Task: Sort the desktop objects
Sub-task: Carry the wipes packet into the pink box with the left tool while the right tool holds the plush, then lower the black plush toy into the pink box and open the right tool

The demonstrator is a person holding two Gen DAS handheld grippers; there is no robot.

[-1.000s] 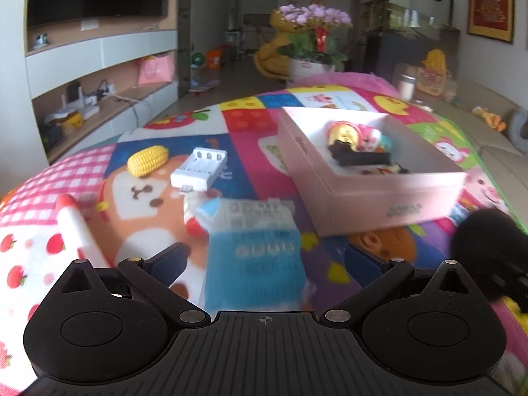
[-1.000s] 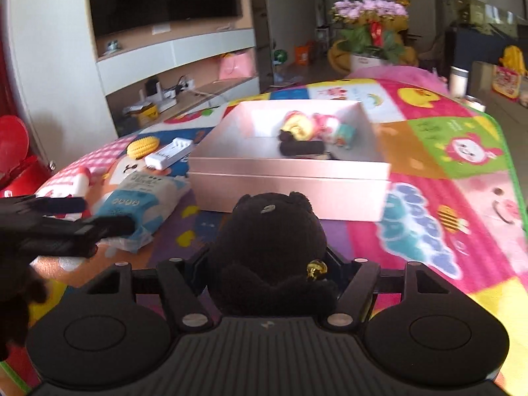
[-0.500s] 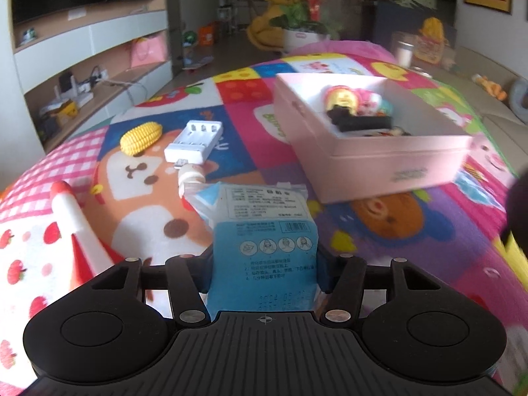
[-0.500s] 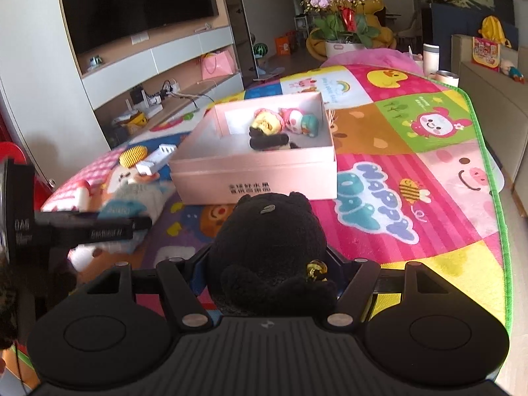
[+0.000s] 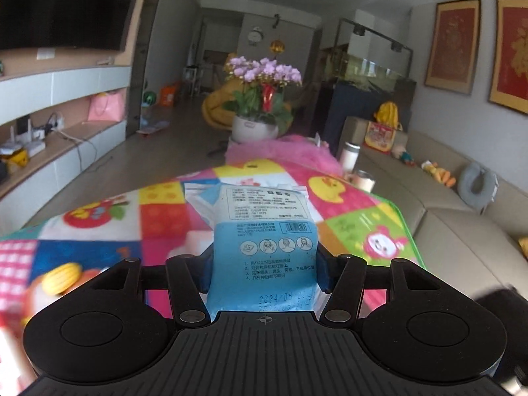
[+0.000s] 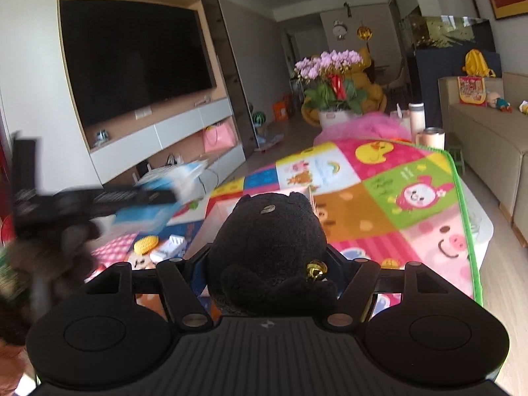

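Two grippers, both full: my left gripper clamps a blue-and-white printed plastic packet, lifted above the colourful cartoon patchwork mat. My right gripper squeezes a black plush toy (gold bell on it), also raised over the mat.

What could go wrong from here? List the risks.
1. The blue packet is soft and sticks far out past the left tongs; it may sag or slip.
2. The black plush toy in the right tongs hides the pink box, so a drop could miss.
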